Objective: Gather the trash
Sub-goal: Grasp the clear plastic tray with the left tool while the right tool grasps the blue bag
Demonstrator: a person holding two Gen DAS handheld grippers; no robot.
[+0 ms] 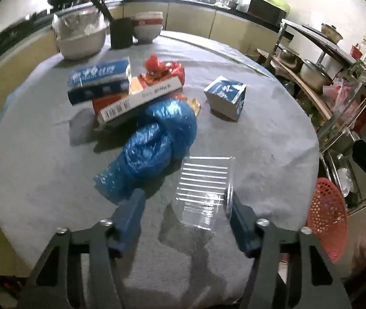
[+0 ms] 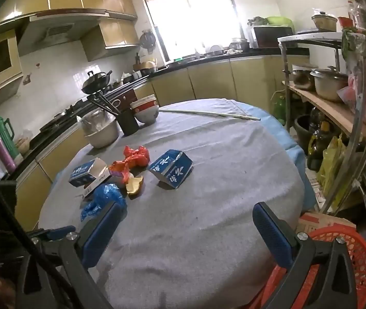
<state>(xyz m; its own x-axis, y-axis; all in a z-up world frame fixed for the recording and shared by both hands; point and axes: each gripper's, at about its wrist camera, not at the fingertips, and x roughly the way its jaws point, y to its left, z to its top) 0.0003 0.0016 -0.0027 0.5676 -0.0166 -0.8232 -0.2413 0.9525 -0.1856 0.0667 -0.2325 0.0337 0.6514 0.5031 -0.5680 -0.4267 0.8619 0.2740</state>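
Trash lies on a round table with a grey cloth. A clear plastic tray lies just in front of my left gripper, which is open with the tray's near end between its fingers. A crumpled blue plastic bag lies left of the tray. Behind it are blue and white cartons, a red plastic bag and a blue box. My right gripper is open and empty over the table's near edge; the blue box and blue bag lie beyond it.
A red mesh basket stands by the table's right edge, also in the left wrist view. Bowls, a covered pot and a dark chopstick holder stand at the table's far side. A shelf rack with pots stands to the right.
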